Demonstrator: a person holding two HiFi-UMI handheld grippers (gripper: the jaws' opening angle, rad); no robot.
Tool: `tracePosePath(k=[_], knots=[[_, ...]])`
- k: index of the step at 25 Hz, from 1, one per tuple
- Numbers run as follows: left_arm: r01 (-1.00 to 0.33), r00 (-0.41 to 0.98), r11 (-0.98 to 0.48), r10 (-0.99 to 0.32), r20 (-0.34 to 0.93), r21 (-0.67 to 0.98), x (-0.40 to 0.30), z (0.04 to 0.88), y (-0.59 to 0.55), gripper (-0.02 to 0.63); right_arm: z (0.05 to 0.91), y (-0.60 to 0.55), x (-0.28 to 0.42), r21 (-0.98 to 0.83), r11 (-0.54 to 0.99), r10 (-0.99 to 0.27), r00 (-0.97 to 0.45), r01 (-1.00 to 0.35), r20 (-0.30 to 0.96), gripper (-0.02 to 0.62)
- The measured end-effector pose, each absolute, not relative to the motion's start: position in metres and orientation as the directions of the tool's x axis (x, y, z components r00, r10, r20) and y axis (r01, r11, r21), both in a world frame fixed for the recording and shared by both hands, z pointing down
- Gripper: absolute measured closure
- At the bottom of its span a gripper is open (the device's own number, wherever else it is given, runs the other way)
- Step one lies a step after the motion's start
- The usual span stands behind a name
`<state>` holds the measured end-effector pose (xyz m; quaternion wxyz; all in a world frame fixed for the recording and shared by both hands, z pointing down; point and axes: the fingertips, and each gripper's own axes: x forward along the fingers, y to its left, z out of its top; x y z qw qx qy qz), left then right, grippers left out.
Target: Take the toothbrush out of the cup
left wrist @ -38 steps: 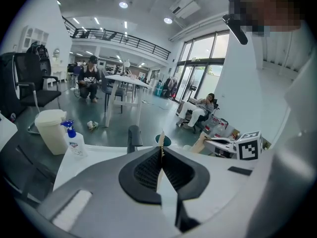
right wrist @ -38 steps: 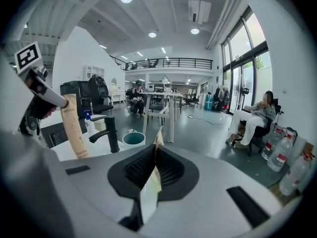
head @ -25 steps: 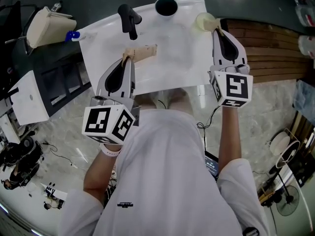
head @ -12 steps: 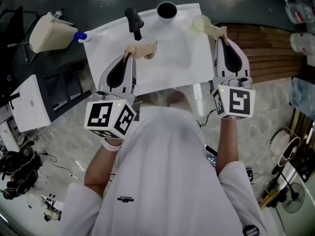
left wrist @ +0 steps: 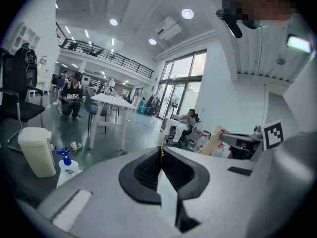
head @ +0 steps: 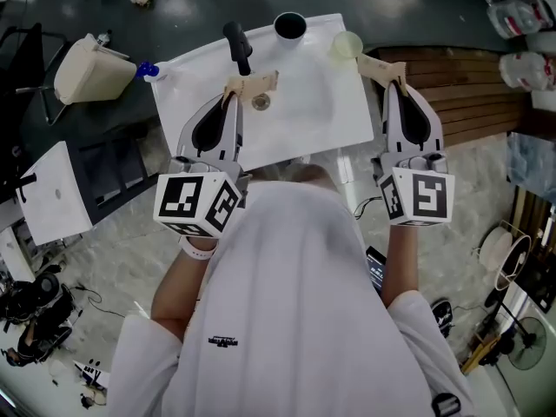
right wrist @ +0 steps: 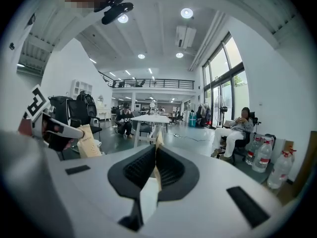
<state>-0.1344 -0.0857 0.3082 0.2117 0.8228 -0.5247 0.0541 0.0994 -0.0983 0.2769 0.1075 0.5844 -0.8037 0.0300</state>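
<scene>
Hanging above the white washbasin (head: 334,115), both tongs are shut on nothing. The left tongs (head: 261,83) sit over the bowl near the drain (head: 261,102), and the right tongs (head: 375,65) hover just beside the pale translucent cup (head: 347,43) at the basin's far right corner. Each gripper view shows its pads pressed flat together with no handle between them.

The biggest risk, I judge, is that the closed right tongs meet that light cup and knock it off the rim, since it stands close to the corner. Next, the black faucet (head: 237,43) stands near the left tongs, and a sideways swing could strike it. The black cup (head: 289,26) beyond the faucet is a second candidate, and picking the wrong cup wastes the reach. The toothbrush shows in no view, neither sticking out of either cup nor lying in the bowl, so aiming a grip at it now is guesswork.
</scene>
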Motion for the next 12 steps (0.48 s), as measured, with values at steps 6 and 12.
tracePosePath(k=[6,12], knots=[[-0.864,0.477,-0.391,-0.838,0.266,0.316,-0.137,0.296,-0.078,0.6,0.271,-0.076,0.09,0.057,0.317,-0.927,-0.297,-0.947,0.23,0.589],[-0.857,0.493,-0.417,-0.835,0.244,0.303,-0.132,0.288,-0.071,0.6,0.274,-0.057,0.084,0.023,0.333,-0.915,-0.317,-0.943,0.249,0.589]])
